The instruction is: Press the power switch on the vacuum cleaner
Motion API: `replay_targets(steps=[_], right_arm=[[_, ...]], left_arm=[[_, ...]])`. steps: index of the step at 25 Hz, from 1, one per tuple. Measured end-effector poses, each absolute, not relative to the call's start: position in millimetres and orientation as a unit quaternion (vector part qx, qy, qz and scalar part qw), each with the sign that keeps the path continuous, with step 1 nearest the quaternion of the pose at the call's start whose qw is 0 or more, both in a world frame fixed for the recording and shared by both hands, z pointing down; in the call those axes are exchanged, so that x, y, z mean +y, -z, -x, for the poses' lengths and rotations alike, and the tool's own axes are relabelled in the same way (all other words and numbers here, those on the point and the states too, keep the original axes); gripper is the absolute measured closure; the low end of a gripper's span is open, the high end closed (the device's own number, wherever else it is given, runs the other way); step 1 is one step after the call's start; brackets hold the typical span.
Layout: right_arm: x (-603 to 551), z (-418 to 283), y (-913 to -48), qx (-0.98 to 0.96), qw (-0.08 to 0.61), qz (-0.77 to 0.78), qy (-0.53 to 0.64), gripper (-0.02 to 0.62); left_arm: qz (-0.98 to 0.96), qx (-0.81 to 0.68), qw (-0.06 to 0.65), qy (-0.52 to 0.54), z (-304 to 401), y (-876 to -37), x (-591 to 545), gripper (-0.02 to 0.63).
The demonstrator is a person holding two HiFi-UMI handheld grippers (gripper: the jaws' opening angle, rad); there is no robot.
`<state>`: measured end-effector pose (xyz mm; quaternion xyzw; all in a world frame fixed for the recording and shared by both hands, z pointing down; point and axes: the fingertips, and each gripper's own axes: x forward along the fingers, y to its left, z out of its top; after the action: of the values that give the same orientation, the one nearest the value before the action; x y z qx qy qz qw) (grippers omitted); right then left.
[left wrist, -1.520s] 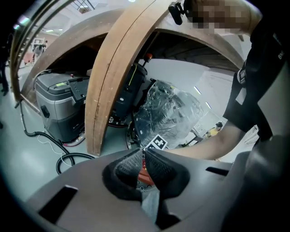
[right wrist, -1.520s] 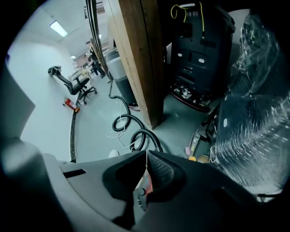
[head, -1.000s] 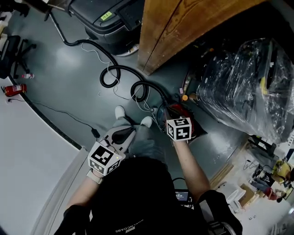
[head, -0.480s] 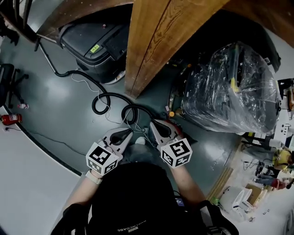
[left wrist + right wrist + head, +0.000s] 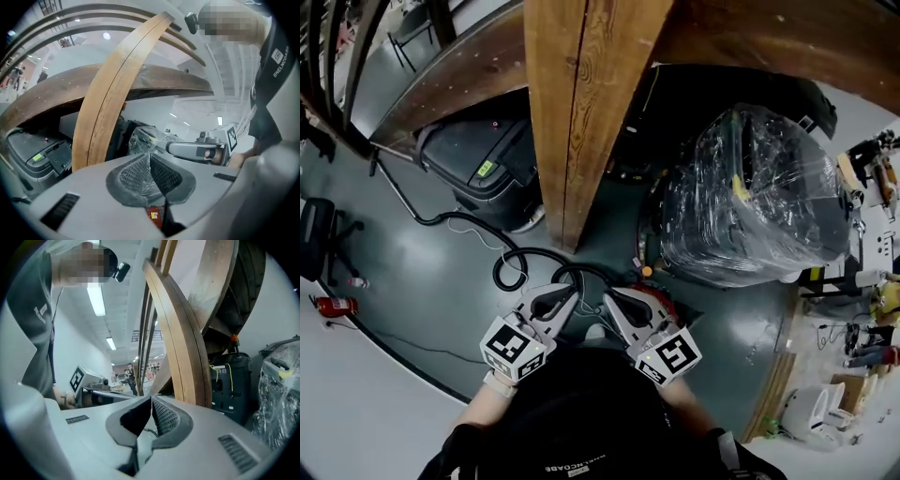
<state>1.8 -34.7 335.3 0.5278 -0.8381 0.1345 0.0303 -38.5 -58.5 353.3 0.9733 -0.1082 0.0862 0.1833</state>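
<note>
Vacuum cleaner: a red body [image 5: 657, 298] on the grey floor [image 5: 422, 272], partly covered by the right gripper in the head view. Only a sliver shows, so its long axis and facing cannot be told.
Hose: black [image 5: 508, 270], curling in loops over the floor to the left of the red body.
Right gripper [image 5: 607, 300]: jaws pressed together on nothing, pointing toward the wooden post [image 5: 572, 112].
Left gripper [image 5: 570, 292]: jaws together too, empty, just beside the right one, tips angled toward it.
Surroundings: plastic-wrapped bundle [image 5: 750, 197] right of the post, dark grey machine [image 5: 478, 159] left.

red vacuum cleaner [image 5: 657, 297], brown wooden beam [image 5: 572, 103]
</note>
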Motion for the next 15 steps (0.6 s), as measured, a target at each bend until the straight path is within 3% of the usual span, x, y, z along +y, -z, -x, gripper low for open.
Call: replay_targets(steps=[6, 15], right_arm=[[-23.3, -3.0, -303.8, -0.845, -0.021, -0.523, -0.106, 0.569], [-20.0, -4.7, -301.7, -0.851, -0.033, -0.513, -0.109, 0.569]], left_arm=[[-0.982, -0.1, 0.149, -0.066, 39.1, -323.3, -57.1, 0.591], [-0.979, -0.117, 0.154, -0.059, 45.1, -319.3, -57.7, 0.591]])
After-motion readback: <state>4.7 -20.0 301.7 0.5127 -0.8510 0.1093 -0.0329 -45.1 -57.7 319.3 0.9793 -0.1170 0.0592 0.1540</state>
